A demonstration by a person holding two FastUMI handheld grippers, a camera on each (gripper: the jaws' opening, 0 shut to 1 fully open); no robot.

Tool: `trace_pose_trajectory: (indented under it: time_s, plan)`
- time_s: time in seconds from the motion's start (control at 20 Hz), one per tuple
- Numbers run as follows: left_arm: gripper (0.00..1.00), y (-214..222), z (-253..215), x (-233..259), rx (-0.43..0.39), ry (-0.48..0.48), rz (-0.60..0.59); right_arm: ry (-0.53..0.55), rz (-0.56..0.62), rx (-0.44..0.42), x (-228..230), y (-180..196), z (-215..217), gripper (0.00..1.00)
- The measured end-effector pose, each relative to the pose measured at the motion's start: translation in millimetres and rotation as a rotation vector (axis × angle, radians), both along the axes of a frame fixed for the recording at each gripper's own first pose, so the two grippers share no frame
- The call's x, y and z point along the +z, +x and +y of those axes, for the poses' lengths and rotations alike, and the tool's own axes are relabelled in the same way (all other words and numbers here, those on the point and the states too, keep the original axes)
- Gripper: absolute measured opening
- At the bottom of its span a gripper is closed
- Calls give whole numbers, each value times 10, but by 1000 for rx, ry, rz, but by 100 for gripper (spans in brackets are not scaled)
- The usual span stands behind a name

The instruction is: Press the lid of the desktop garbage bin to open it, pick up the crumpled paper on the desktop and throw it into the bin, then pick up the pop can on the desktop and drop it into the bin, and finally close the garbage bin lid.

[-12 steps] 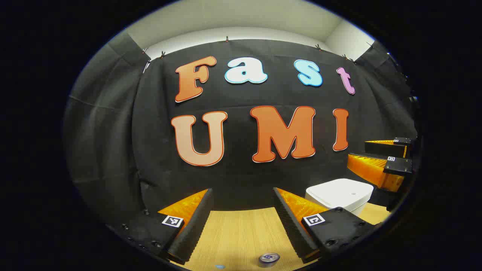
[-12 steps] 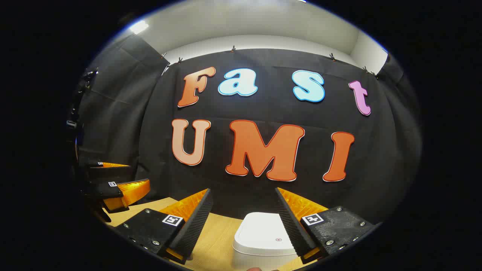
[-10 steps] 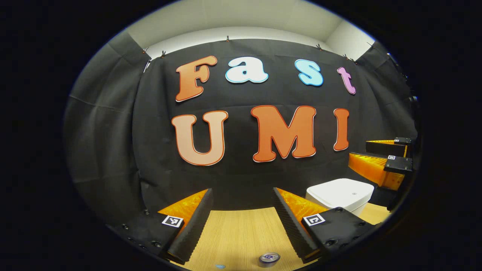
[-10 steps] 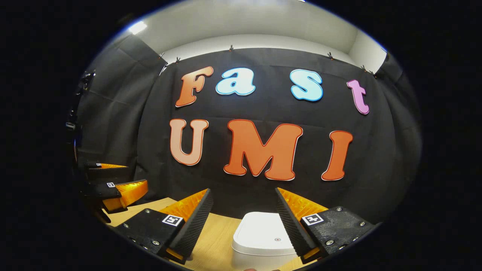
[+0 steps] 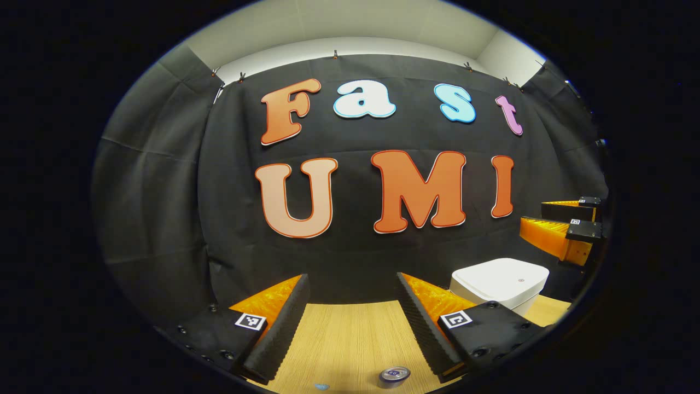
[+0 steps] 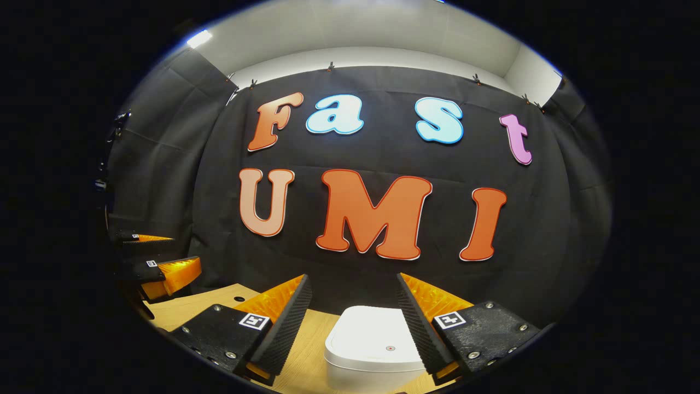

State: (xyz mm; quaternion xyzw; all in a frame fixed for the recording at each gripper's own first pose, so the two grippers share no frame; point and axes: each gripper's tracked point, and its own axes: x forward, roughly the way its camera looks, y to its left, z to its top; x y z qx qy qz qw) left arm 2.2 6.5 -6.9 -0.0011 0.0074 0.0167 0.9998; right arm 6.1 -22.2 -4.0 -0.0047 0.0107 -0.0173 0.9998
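The white desktop bin (image 6: pixel 372 342) stands on the wooden table with its lid down, a small red dot near the lid's front edge. My right gripper (image 6: pixel 353 282) hangs open just above and behind the bin, and the lid shows between its fingers. In the left gripper view the bin (image 5: pixel 500 279) is at the right, with the right gripper (image 5: pixel 569 230) above it. My left gripper (image 5: pixel 353 279) is open over bare table with nothing between its fingers. The pop can's silver top (image 5: pixel 394 375) shows at the bottom edge, below the right finger.
The wooden table (image 5: pixel 350 334) runs back to the black cloth wall. A small blue speck (image 5: pixel 321 387) lies near the can. In the right gripper view the left gripper (image 6: pixel 158 262) is at the far left, and a small dark hole (image 6: pixel 239 299) marks the table.
Both views have drifted slightly. The bin sits a little further left in the right gripper view, and the right gripper appears further right in the left gripper view. Both grippers stay open.
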Motion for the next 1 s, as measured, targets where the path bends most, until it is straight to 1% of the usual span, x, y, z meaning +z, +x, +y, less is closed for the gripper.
trace_pose_trajectory:
  time_s: [0.05,0.1,0.15,0.2,0.25,0.3,0.35,0.4,0.45,0.5,0.55,0.6,0.65,0.7,0.75,0.85,0.9,1.0]
  plan:
    - [96,-1,-2,6,0,0,1,0,2,-7,-6,15,-26,91]
    - [100,-6,-4,3,0,1,1,0,5,-17,-14,9,-73,88]
    - [100,-17,-11,-2,1,3,3,1,9,-22,-19,12,-102,84]
    - [96,-28,-13,-14,2,5,5,-1,13,-34,-38,-1,-150,80]
    - [96,-38,-19,-17,3,5,7,-3,19,-45,-58,-16,-207,67]
    - [100,-40,-21,-21,3,4,9,-6,24,-55,-71,-19,-254,67]
    - [98,-42,-23,-32,4,5,13,-10,29,-75,-88,-31,-332,50]
    - [96,-57,-29,-46,4,6,15,-14,37,-94,-111,-35,-400,48]
    - [96,-66,-35,-54,5,7,17,-17,49,-107,-143,-38,-463,39]
    - [96,-67,-44,-61,4,6,22,-17,59,-107,-161,-38,-489,35]
    - [96,-76,-62,-81,3,5,26,-16,66,-109,-185,-41,-530,25]
    - [100,-81,-77,-87,1,3,30,-17,72,-118,-213,-41,-587,21]
    - [96,-98,-97,-98,-1,3,34,-16,78,-135,-240,-33,-665,11]
    - [100,-104,-108,-101,-1,6,37,-8,84,-140,-279,-25,-711,7]
    - [96,-109,-102,-119,0,9,40,7,98,-141,-343,-15,-731,1]
    - [96,-132,-102,-132,7,19,47,27,146,-137,-515,14,-749,1]
    - [100,-137,-99,-136,12,23,49,40,173,-119,-608,30,-713,1]
    - [100,-149,-77,-157,23,27,55,63,233,-81,-804,39,-621,1]
